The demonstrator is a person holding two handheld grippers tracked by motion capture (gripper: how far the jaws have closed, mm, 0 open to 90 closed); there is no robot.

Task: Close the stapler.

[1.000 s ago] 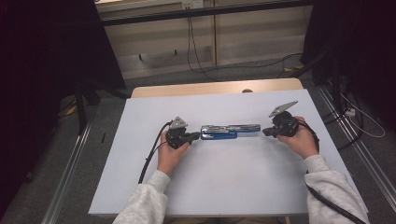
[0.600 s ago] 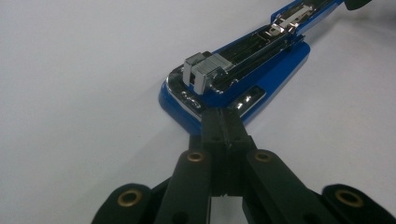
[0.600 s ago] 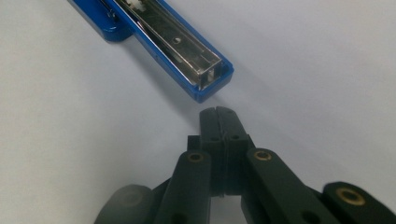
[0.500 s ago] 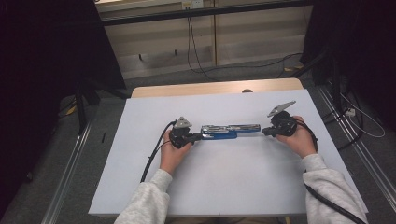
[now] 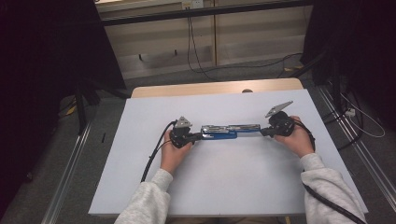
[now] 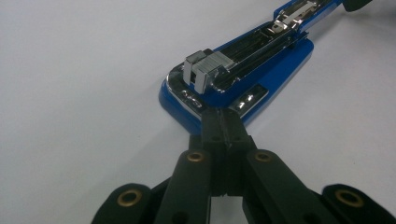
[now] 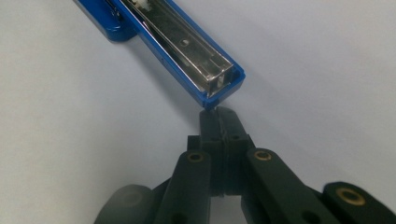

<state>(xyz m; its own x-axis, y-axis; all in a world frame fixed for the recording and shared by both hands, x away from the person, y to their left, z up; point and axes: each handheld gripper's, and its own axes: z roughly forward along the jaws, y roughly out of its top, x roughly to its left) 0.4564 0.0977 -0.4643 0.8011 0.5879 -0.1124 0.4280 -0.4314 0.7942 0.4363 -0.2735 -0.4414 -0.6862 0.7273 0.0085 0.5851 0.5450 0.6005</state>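
Stapler (image 5: 224, 132) lies opened out flat mid-table (image 5: 233, 186), a bit toward the far half, between the two grippers. Long axis runs left-right across the table, nearly parallel to the near edge.

Left gripper (image 5: 200, 136): jaws fully closed, nothing between them, tips touching the rim of the stapler's wider blue base end (image 6: 233, 100). In the left gripper view the metal block (image 6: 205, 70) sits just past that rim.

Right gripper (image 5: 262, 132): jaws also closed and empty, tips against the narrow end of the blue arm, where the open metal channel (image 7: 187, 46) stops.

So base plate points left, staple channel arm points right, open side up.

Looks like the step is pinning or squaring the opened stapler from both ends. To do it well:
- keep both pushes in line with the long axis; off-centre contact on the narrow right tip will likely swing it about the hinge
- balance force left vs right, otherwise it slides on the smooth sheet
- keep tips low, at the level of the blue plastic, so they don't ride over the edge
- for any lift or fold, jaws must open first; closed tips can only nudge
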